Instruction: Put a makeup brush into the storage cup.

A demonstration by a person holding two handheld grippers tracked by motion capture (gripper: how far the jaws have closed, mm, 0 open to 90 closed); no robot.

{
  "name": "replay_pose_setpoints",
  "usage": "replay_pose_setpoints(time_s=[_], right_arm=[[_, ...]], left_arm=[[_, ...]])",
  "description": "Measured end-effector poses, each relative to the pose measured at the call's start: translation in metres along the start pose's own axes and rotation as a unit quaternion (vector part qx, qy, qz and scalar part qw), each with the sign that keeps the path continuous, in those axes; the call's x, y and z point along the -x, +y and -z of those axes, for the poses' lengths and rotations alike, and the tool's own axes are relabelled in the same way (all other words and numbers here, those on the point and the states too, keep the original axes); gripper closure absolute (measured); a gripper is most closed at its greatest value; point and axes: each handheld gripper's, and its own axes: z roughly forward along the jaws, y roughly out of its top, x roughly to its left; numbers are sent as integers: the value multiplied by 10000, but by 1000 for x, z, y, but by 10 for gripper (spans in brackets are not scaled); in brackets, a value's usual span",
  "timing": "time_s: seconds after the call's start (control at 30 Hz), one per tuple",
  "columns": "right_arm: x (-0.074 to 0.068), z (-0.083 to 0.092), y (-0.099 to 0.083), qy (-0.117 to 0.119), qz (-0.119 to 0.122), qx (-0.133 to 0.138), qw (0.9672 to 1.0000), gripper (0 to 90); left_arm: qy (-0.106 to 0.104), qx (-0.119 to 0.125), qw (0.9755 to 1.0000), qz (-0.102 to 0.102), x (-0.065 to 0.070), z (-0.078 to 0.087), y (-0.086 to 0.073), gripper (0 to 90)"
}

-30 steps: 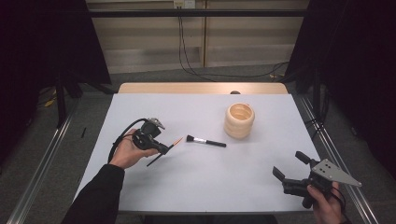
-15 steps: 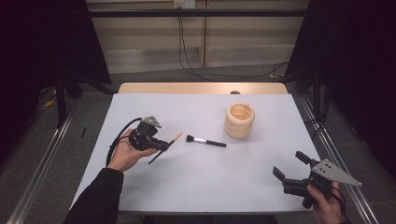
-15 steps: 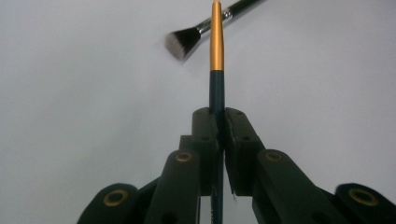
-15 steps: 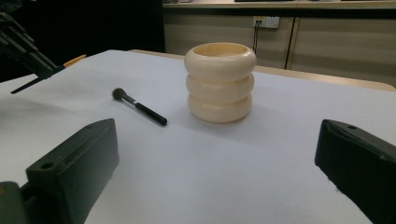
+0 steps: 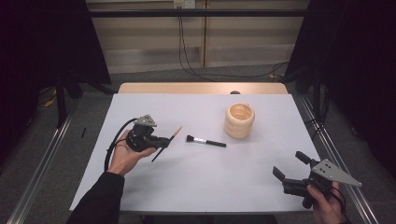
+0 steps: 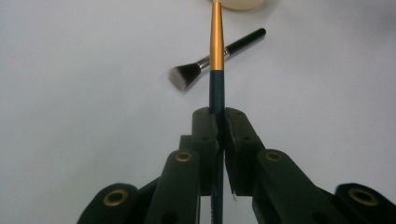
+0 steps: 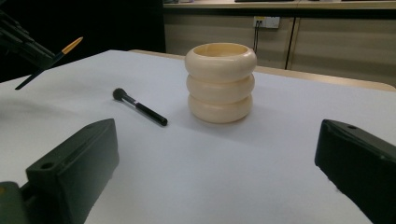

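Note:
My left gripper is shut on a thin dark-handled brush with an orange end, held above the white table at the left. In the left gripper view the brush sticks straight out from between the closed jaws. A black makeup brush lies flat on the table between the left gripper and a cream ribbed cup. My right gripper hovers near the front right corner, open and holding nothing. The right gripper view looks at the cup and the black brush.
The white table sheet ends at a bare wooden strip at the far side. Metal rails run along both sides of the table. Cables hang against the back wall.
The left gripper has lifted slightly and shifted a little with the orange-tipped brush in it. The right gripper has stayed where it was.

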Motion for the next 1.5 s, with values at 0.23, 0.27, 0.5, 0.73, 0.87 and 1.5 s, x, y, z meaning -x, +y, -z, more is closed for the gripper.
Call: replay_pose_setpoints(time_s=[0.23, 0.27, 0.5, 0.73, 0.87, 1.5], right_arm=[[0, 0, 0, 5, -16, 5, 10000, 0], [0, 0, 0, -4, -9, 1, 10000, 0], [0, 0, 0, 0, -9, 12, 10000, 0], [0, 1, 0, 30, -18, 9, 10000, 0], [0, 0, 0, 23, -17, 16, 10000, 0], [0, 0, 0, -3, -31, 25, 10000, 0]], left_arm=[[105, 370, 9993, 22, 1, 9, 1, 835], [131, 403, 9991, 38, 1, 9, 1, 835], [235, 787, 9966, 109, 3, 14, 0, 835], [330, 1148, 9927, 151, 5, 20, -2, 835], [295, 1328, 9905, 212, 6, 23, -3, 835], [601, 2360, 9694, 314, 9, 37, -12, 835]])
